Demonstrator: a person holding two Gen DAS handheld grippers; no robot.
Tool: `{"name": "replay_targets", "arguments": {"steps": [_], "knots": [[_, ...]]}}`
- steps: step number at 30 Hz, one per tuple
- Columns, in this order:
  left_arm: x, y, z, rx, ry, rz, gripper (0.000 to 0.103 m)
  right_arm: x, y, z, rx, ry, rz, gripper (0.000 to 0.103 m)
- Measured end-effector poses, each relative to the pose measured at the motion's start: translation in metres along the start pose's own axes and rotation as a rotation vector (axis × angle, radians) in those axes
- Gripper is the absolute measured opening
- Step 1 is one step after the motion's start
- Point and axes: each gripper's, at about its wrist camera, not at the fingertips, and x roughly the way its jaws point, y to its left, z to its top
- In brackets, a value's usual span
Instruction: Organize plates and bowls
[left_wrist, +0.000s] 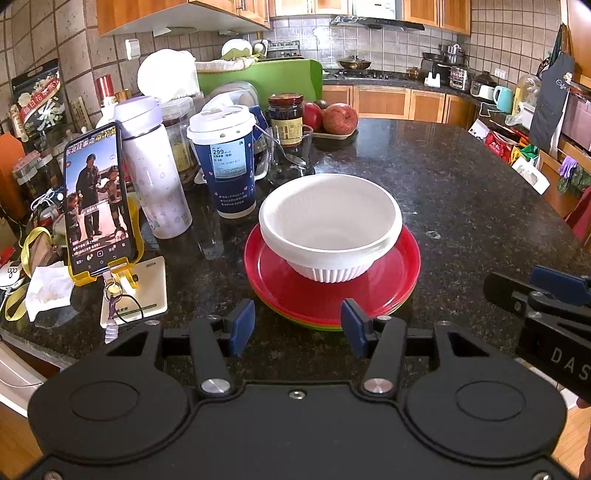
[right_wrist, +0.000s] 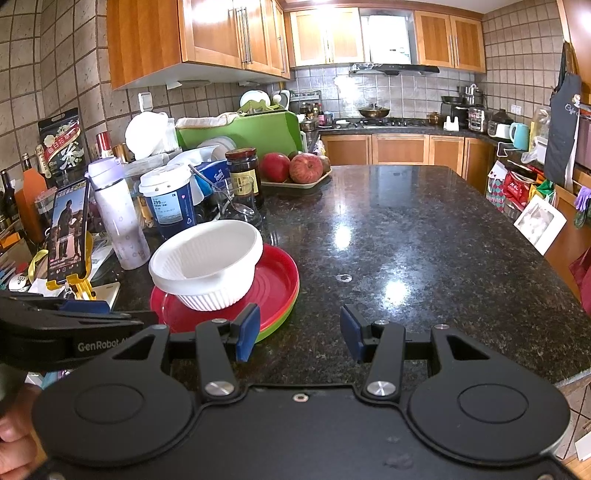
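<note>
- White bowls, apparently 2 nested, sit on the stacked plates on the counter.
- Left gripper and right gripper: both open, empty.
- Advice: grip the bowl rim squarely, lift straight up.

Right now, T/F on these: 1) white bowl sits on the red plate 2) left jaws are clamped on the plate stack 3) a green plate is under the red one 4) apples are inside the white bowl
1) True: the white bowl sits on the red plate.
2) False: the left gripper is open and short of the stack, holding nothing.
3) True: a green plate shows at the stack's bottom edge.
4) False: the apples lie on a tray behind; the bowl is empty.
</note>
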Motion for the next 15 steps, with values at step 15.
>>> {"name": "replay_targets", "arguments": {"steps": [15], "knots": [[0.0040,0.0009,0.0010,0.001,0.009,0.001,0.058,0.0020,-0.0015,0.0019,-0.002,0.006,0.004,0.050]]}}
